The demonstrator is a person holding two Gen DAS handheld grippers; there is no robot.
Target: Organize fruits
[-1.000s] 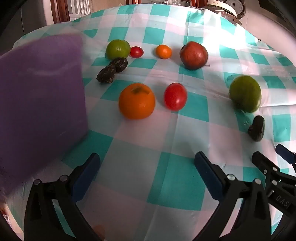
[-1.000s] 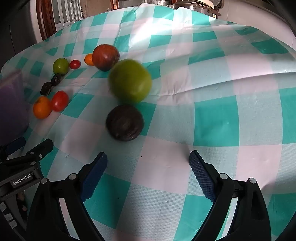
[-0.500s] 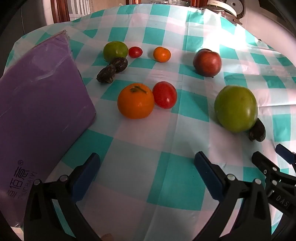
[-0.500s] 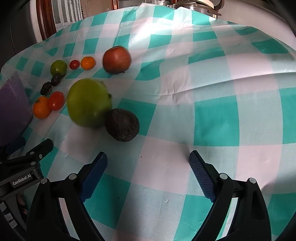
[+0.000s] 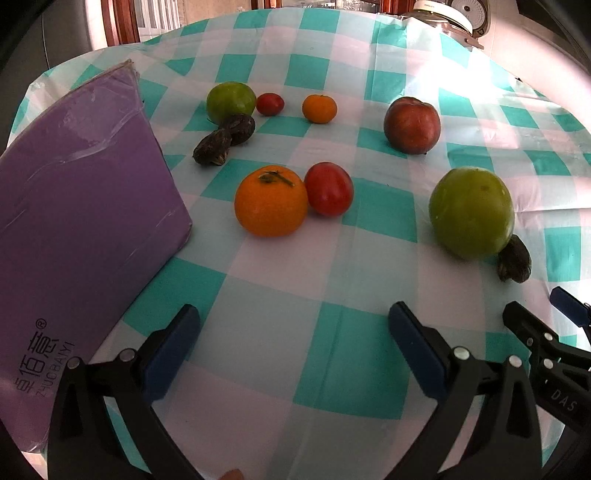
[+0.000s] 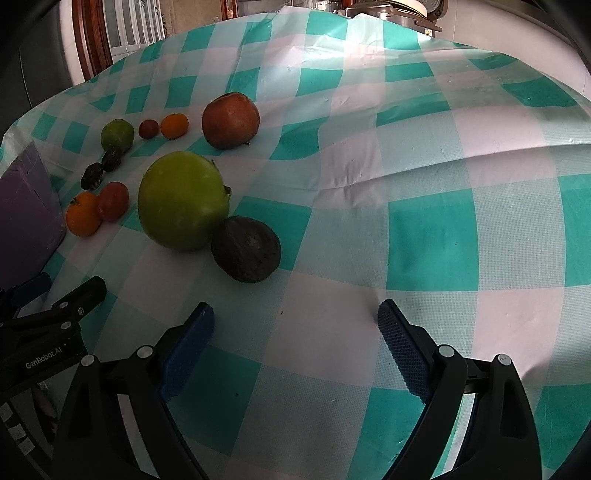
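Fruits lie loose on a teal-and-white checked cloth [image 5: 258, 280]. A large green fruit [image 5: 471, 212] [image 6: 183, 200] rests against a dark wrinkled fruit [image 5: 514, 260] [image 6: 245, 248]. An orange [image 5: 270, 201] touches a red tomato [image 5: 328, 188]. Farther back are a red apple [image 5: 412, 124] [image 6: 230, 120], a small orange [image 5: 319, 108], a small tomato [image 5: 270, 103], a green fruit [image 5: 230, 100] and two dark fruits [image 5: 225, 140]. My left gripper [image 5: 293, 347] is open above bare cloth. My right gripper [image 6: 295, 339] is open, just short of the dark fruit.
A purple box [image 5: 74, 221] lies at the left, close to the orange. A rice cooker [image 5: 454, 14] stands beyond the table's far edge. Each gripper shows at the edge of the other's view, close together.
The large green fruit rolled left and came to rest against the dark fruit. The purple box settled down at the left. Both grippers stayed put and open.
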